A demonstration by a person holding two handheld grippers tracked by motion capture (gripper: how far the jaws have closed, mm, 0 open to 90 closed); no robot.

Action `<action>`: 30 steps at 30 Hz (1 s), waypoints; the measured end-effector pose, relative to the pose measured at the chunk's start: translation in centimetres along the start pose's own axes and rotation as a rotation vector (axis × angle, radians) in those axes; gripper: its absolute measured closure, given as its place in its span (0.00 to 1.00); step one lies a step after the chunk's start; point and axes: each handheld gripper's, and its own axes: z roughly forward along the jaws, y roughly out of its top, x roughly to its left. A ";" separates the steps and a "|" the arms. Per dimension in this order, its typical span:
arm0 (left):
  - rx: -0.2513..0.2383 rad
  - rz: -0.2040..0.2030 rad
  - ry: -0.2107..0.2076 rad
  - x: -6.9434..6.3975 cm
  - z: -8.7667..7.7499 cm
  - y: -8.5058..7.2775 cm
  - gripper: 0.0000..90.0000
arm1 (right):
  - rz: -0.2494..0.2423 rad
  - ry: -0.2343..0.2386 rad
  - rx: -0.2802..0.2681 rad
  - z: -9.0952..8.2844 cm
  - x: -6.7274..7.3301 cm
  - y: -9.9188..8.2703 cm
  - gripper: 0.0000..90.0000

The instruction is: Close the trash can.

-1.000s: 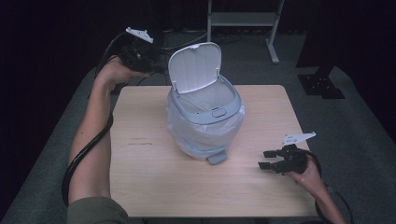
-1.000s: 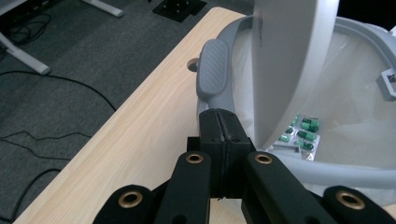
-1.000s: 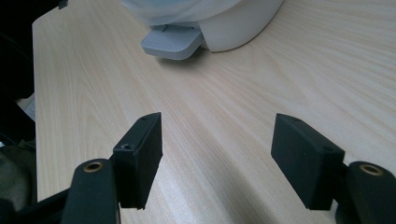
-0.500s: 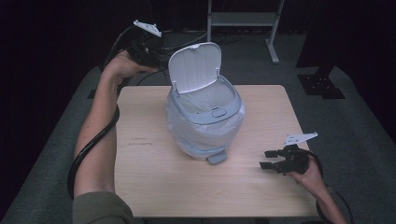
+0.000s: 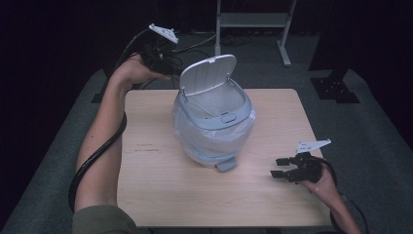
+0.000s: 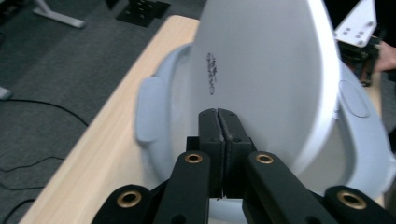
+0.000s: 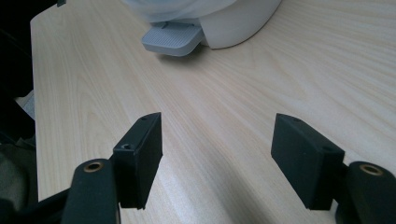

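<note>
1. A small pale blue pedal bin [image 5: 214,131] stands near the middle of the wooden table [image 5: 160,190], lined with a thin clear plastic bag [image 5: 192,134] whose edge folds down over the outside of the body.
2. The bin's lid [image 5: 207,74] is raised, hinged at the 12 o'clock side of the rim and tilted back toward the far edge of the table.
3. A grey foot pedal [image 5: 226,165] juts from the base at 6 o'clock, resting on the tabletop; in the right gripper view it lies ahead of the jaws [image 7: 173,39].
4. The left gripper [image 5: 163,56] is held up at about 11 o'clock from the bin, just behind the raised lid. In the left gripper view its jaws are pressed together with nothing between them [image 6: 218,135], the lid's white back [image 6: 266,70] rising close in front.
5. The right gripper [image 5: 281,168] hovers low over the table at about 4 o'clock from the bin, well apart from it, pointing toward the pedal. Its jaws are spread wide and empty [image 7: 217,140].
</note>
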 end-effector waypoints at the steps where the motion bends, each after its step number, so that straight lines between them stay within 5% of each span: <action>1: 0.011 0.007 -0.005 -0.3 0.2 0.0 0.98 | 0.001 0.000 0.002 0.0 0.0 0.0 0.36; 30: 0.077 0.119 -0.075 -4.6 3.0 1.6 0.94 | -0.007 0.003 0.014 0.4 0.4 0.0 0.36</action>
